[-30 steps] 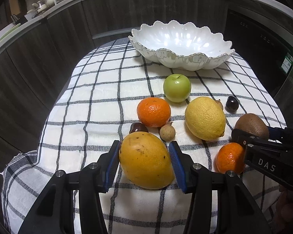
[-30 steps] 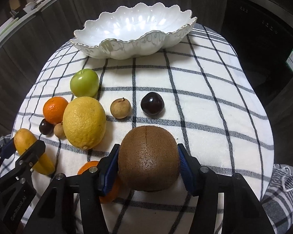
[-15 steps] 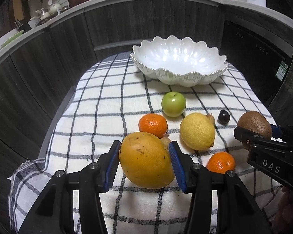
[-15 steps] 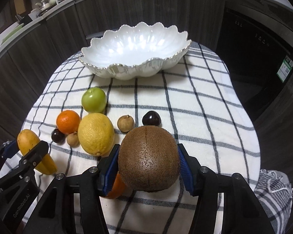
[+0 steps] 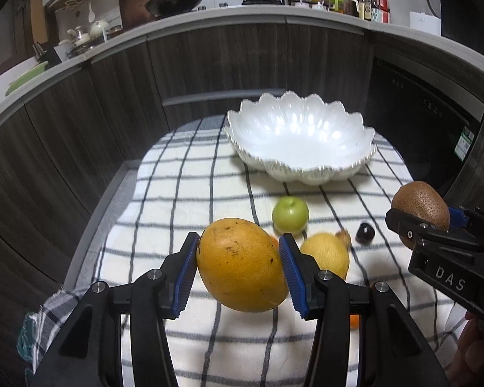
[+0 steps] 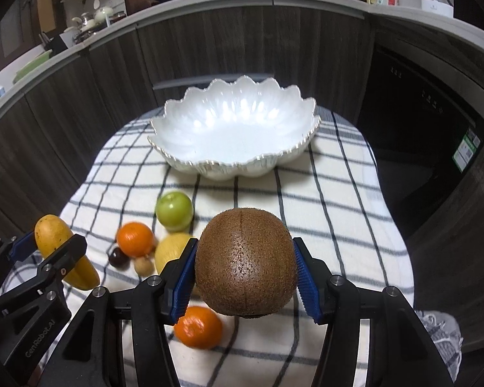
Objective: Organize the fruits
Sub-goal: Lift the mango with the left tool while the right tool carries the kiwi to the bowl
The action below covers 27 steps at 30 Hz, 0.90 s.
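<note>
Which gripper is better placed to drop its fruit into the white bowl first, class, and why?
Probably the right. The right gripper holds the kiwi lined up straight with the bowl; the left gripper with the mango sits off to the bowl's left.

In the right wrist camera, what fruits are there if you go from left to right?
Mango in the left gripper → orange → green apple → kiwi in the right gripper.
</note>
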Each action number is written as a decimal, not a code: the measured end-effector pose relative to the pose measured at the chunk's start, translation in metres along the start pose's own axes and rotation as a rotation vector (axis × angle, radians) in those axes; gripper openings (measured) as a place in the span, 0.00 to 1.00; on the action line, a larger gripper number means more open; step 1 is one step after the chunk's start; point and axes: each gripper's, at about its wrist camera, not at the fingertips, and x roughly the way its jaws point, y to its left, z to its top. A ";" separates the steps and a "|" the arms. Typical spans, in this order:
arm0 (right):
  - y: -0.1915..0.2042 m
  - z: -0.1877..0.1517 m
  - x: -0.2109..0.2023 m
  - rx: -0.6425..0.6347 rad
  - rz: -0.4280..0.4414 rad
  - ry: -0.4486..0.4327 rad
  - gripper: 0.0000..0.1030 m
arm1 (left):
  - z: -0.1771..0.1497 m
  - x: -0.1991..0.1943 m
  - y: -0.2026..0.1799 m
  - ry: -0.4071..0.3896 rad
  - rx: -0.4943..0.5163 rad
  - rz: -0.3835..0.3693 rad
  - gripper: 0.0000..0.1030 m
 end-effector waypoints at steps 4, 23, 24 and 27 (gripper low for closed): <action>0.000 0.013 -0.005 0.005 0.007 -0.033 0.55 | 0.018 -0.001 0.002 -0.035 -0.007 -0.001 0.48; -0.019 0.087 0.002 0.028 -0.019 -0.160 0.55 | 0.103 0.028 -0.006 -0.123 -0.005 -0.037 0.48; -0.020 0.091 0.004 0.029 -0.022 -0.165 0.55 | 0.108 0.031 -0.007 -0.122 -0.007 -0.037 0.48; -0.024 0.103 0.009 0.031 -0.032 -0.177 0.55 | 0.120 0.042 -0.010 -0.121 -0.013 -0.043 0.48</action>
